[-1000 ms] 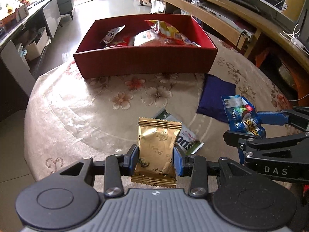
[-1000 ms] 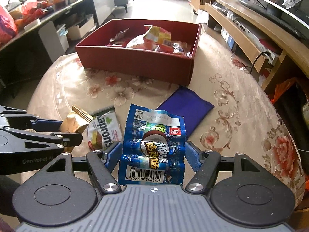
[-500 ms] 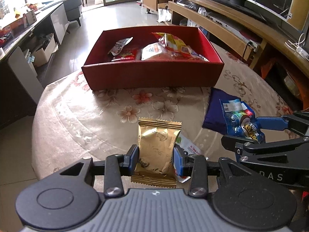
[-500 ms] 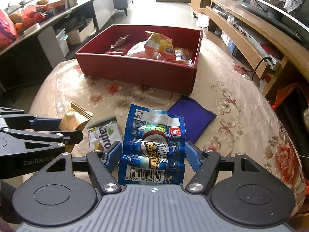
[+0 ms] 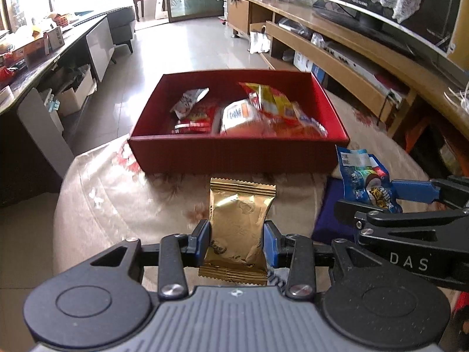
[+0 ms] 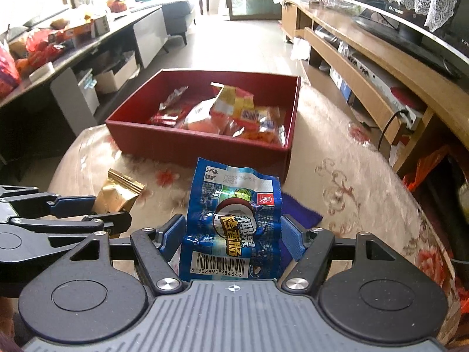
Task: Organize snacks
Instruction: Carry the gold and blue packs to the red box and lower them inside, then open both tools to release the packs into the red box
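The gold snack packet (image 5: 239,223) stands upright between the blue pads of the left hand-held gripper (image 5: 236,245), which are closed onto its two sides and hold it above the worktop (image 5: 117,199), its crimped top edge pointing toward the red box (image 5: 234,154). Just to its right, the blue sausage packet (image 6: 233,220) is pinched the same way in the right hand-held gripper (image 6: 231,242), jaws set wider to take its broader body, barcode end nearest the camera and the printed date strip uppermost. The two grippers sit side by side, each visible at the edge of the other's view, with the packets near each other but apart. Beneath and beside the blue packet a dark purple pouch (image 6: 299,212) lies flat on the worktop, partly hidden by the gripper. Beyond both packets, the open red box rests on the floral cloth covering the round worktop; inside it lie several snacks already, among them a silvery wrapper (image 5: 190,101) at the left, a red packet (image 5: 195,120) below it, and a yellow-and-red bag (image 5: 269,102) leaning over a pale orange one (image 5: 240,118) toward the right.
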`<state>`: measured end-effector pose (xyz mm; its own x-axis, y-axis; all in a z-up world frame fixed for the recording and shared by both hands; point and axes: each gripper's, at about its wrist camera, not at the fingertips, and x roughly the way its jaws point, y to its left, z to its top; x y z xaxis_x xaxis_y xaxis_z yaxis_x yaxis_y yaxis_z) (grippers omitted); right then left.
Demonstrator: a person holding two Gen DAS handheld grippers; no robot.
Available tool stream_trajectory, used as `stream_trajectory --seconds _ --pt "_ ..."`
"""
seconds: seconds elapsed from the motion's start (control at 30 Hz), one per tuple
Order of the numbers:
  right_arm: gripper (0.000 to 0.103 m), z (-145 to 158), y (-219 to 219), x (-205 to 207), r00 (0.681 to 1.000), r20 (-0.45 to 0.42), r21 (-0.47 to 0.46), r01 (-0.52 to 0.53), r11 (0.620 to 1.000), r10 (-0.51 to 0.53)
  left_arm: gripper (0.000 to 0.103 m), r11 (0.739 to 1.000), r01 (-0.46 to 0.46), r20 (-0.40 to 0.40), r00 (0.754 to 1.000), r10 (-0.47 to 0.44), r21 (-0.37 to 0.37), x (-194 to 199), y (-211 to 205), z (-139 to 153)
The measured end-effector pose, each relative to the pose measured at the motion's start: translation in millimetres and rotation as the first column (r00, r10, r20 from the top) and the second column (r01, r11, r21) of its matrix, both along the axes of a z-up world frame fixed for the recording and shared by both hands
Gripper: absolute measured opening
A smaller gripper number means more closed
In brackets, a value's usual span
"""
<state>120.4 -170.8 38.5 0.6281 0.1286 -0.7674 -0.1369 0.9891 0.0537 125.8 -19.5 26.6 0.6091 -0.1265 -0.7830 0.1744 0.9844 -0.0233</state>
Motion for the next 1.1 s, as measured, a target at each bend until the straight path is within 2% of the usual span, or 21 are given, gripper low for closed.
stream_trajectory --seconds 0.6,0.97,1.1 --pt "0.076 19 -8 81 0.997 0.052 0.059 0.053 0.997 -0.056 0.038 0.996 -0.090 0.069 0.993 0.091 -0.021 89 -4 23" --pt "0.076 8 -7 129 0.997 0.041 0.070 0.059 0.996 -0.062 0.038 0.991 -0.130 0.063 0.990 0.130 -0.001 141 -2 10" --pt "0.076 -1 -2 142 0.998 0.039 0.047 0.056 0.997 -0.058 0.038 0.989 -0.146 0.051 0.988 0.145 0.024 154 -3 -1"
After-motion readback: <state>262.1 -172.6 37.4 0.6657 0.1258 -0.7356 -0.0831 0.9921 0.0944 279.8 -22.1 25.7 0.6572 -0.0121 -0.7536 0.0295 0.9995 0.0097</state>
